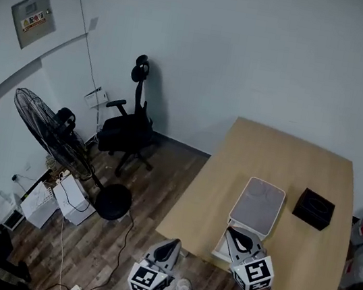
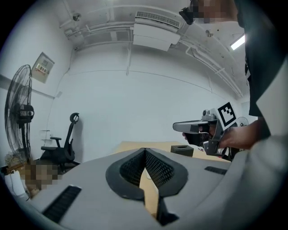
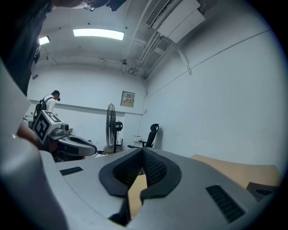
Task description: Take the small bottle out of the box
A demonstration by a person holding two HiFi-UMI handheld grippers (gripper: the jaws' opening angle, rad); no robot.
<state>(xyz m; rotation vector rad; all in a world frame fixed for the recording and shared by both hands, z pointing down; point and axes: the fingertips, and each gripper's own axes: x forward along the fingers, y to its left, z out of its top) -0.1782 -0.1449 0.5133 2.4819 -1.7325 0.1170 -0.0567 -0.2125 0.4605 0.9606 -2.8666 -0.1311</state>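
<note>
Although hunting for the small bottle, can't spot it in any view. Presumably tucked inside the grey-topped white box (image 1: 258, 206) in the middle of the table (image 1: 283, 150), so no calling its heading or the lie of its long axis. Worth noting a black box (image 1: 313, 209) just beside the white one, with an opening on top. Could be hiding in there instead; can't tell.

Holding the left tongs (image 2: 145, 152) pinched fully together on nothing, off the table's near edge and over the wooden floor (image 1: 124, 248). Holding the right tongs (image 3: 143, 152) likewise pressed together and empty, hovering at the near end of the white box.

Plenty to go wrong from here. Risking a knock or a shove on the box by going in with closed tips; must spread them first. Could slide a probably light box across the smooth top, even off the close edge, by pushing at that near end with nothing bracing it. Could tip a bottle of unknown pose by reaching in blind, or pinch it across the wrong axis and squirt it out. Could waste the whole approach by choosing the wrong box. Best to steady with the left, open up, then check the lie before closing.
</note>
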